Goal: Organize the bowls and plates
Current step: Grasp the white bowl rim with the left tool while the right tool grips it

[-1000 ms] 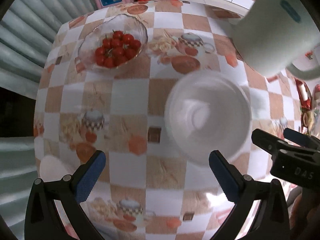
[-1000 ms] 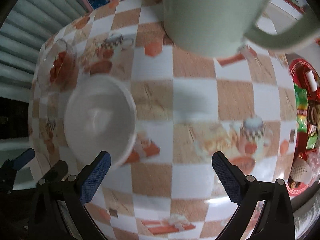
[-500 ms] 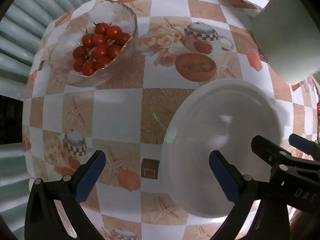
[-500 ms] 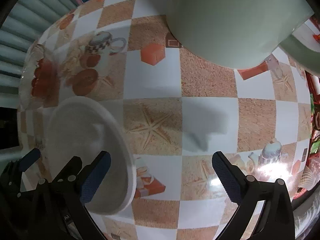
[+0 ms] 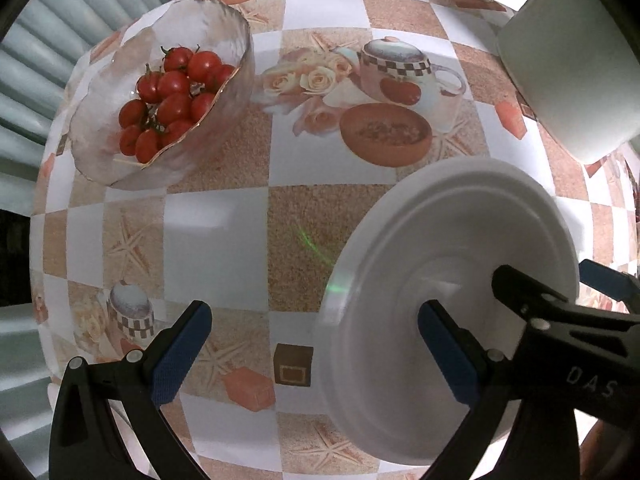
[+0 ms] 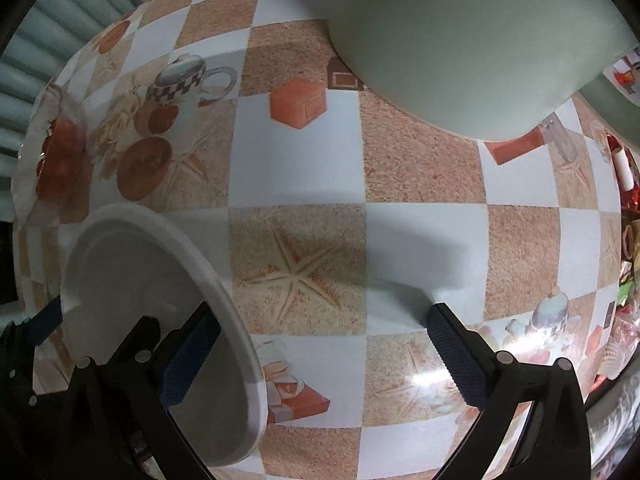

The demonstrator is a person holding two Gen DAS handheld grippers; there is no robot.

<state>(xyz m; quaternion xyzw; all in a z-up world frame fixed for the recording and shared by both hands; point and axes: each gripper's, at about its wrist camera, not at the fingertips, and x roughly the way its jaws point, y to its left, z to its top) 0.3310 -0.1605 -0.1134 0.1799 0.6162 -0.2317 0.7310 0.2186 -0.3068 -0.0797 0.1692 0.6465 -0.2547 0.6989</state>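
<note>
Hovering both open grippers, left [image 5: 316, 344] and right [image 6: 320, 344], you face a stiff, slick, breakable white plate [image 5: 448, 308]; pinch its rim.

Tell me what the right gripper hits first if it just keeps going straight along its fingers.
Probably bare tablecloth: between the open fingers of the right gripper lies only the starfish square. The white plate sits off by its left finger, and the pale green mug stands further ahead. Depth is uncertain.
</note>
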